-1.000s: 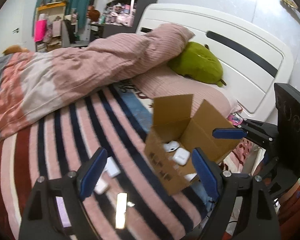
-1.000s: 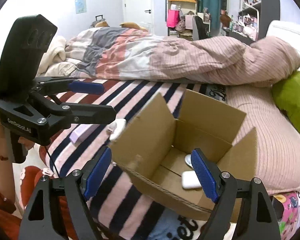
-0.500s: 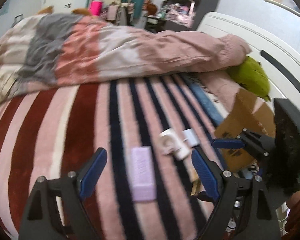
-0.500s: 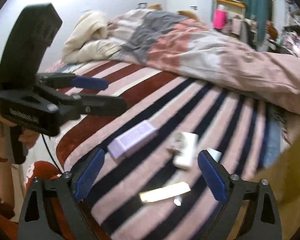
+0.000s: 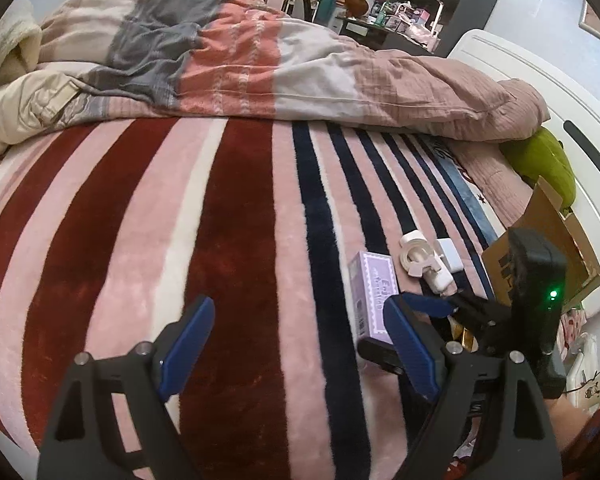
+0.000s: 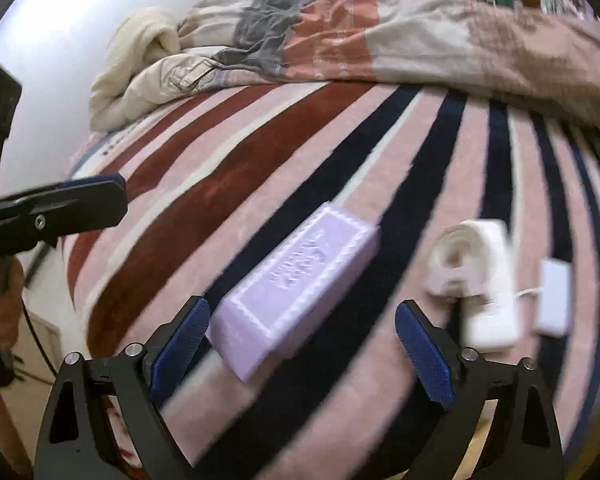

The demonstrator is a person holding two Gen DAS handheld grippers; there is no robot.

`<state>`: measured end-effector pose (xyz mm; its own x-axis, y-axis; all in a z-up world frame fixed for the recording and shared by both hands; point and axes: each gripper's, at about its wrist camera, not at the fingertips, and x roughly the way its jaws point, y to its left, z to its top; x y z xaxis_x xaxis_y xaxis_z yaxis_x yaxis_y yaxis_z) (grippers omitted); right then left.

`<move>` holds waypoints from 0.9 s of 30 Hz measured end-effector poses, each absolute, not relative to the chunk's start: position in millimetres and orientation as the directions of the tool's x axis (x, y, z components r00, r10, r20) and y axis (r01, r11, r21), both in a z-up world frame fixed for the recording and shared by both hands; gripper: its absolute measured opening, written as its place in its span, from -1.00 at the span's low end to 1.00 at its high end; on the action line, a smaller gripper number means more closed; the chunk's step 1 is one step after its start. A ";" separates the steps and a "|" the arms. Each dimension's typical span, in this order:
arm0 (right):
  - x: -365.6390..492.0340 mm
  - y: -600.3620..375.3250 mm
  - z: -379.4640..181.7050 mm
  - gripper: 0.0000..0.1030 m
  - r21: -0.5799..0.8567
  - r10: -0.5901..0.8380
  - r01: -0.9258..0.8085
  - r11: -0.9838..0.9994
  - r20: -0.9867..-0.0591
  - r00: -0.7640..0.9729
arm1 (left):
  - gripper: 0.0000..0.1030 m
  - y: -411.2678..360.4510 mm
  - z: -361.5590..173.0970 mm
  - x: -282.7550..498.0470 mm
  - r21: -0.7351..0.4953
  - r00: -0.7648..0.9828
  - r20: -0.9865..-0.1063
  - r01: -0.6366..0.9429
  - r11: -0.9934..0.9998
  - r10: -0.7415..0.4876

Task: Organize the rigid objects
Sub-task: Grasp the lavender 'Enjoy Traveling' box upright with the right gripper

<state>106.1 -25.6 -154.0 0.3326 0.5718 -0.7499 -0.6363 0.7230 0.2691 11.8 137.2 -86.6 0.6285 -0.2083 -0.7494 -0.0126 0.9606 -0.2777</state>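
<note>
My right tool (image 6: pixel 302 346) tilts down, closing over one lilac box (image 6: pixel 296 280), untouched; left tool (image 5: pixel 296 354) gapes empty.

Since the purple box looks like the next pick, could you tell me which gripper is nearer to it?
Right. The right gripper, jaws closing, has the purple box just ahead between its fingers, untouched. The left gripper is beside it over bare blanket.

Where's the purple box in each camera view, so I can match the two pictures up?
Left wrist view: the purple box lies lower right of centre, just beyond the right jaw.
Right wrist view: it sits at centre, lying diagonally above the gap between the jaws.
Shared landmark: the white tape dispenser just right of it.
</note>
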 end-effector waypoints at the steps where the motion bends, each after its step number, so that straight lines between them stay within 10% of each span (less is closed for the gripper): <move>1: 106.8 -23.6 -155.7 0.51 0.282 0.575 -0.626 0.727 -0.748 0.331 | 0.64 137.4 -87.2 12.1 -0.278 0.628 -0.750 -0.013 0.960 -0.209; 9: 108.2 -28.4 -148.2 -0.25 0.165 0.459 -0.592 0.789 -0.799 0.389 | 0.64 130.6 -80.1 10.4 -0.276 0.638 -0.739 0.002 0.961 -0.214; 27: 81.9 -71.0 -62.4 -0.36 0.143 0.589 -0.763 0.630 -0.728 0.350 | 0.63 74.8 -20.4 30.5 -0.364 0.670 -0.627 0.199 0.910 -0.398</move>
<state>81.9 -71.0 -62.4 0.3503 0.5892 -0.7281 -0.7632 0.6302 0.1427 30.5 74.8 -20.4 0.6700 -0.3976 -0.6269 0.1990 0.9098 -0.3643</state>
